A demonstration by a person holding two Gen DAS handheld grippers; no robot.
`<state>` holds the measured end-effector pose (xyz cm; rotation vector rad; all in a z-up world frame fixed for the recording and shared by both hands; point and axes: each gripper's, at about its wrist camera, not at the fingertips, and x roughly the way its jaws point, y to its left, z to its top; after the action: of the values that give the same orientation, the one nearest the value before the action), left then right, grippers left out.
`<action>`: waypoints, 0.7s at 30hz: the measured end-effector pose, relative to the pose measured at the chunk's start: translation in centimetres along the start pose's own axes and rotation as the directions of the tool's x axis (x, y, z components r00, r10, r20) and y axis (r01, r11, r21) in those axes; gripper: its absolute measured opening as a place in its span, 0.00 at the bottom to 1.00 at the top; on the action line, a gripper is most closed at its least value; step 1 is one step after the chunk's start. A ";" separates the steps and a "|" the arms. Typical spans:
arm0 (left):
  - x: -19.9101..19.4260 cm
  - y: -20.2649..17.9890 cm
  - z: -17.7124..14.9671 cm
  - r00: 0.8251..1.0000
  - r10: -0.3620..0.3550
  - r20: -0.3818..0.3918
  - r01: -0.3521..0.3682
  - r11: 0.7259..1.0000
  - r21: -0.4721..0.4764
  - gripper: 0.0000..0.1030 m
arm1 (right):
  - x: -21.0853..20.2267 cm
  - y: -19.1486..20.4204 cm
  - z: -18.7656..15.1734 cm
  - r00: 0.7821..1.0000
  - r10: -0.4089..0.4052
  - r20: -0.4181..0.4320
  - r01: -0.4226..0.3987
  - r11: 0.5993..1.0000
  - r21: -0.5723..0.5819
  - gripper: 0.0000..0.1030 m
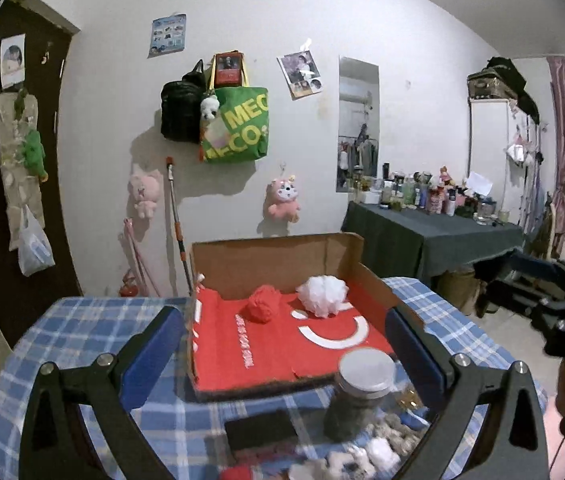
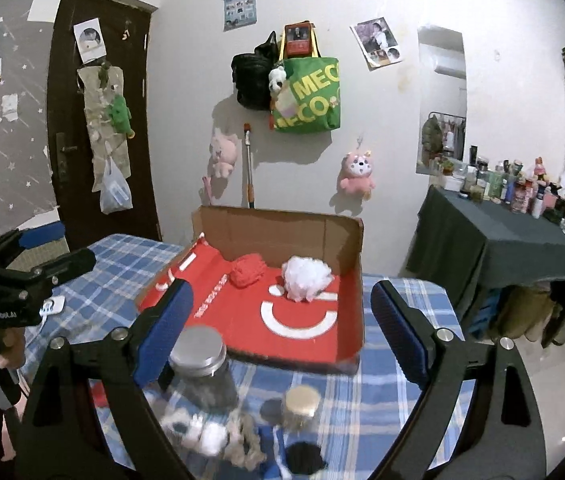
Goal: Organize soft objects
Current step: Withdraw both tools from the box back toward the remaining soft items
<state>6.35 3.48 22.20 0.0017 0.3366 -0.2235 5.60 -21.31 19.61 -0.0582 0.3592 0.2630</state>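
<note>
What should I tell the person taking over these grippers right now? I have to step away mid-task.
Left gripper: open, empty.
Right gripper: open, empty.
Cardboard box sits on the checked table, with a red pompom and a white pompom already inside.
Left to do: a blurred pile of soft pieces lies on the near table edge beside two lidded jars. Those probably go in the box next.

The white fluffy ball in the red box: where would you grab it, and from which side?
Probably from above, across its middle. The white fluffy ball sits near the box's cardboard back wall, which blocks a level approach from behind, and it looks soft enough to squeeze anywhere around its girth.
</note>
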 end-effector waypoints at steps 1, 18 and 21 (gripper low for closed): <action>-0.4 -0.1 -0.6 1.000 -0.002 0.002 0.002 1.000 -0.001 1.00 | -0.3 0.2 -0.7 1.000 -0.006 0.004 0.006 1.000 -0.006 0.89; -1.1 -2.7 -11.4 0.998 0.048 -0.029 -0.048 0.999 -0.012 1.00 | -3.0 2.0 -12.0 0.992 -0.119 0.040 0.118 0.993 0.017 0.89; -0.5 -2.9 -13.5 0.996 0.077 -0.042 -0.078 0.997 -0.014 1.00 | -2.3 2.6 -14.1 0.990 -0.138 0.030 0.137 0.990 0.009 0.89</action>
<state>0.89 1.31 9.75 0.0038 0.3791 -0.1440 -1.94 -20.86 7.17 -0.0715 0.3246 0.1261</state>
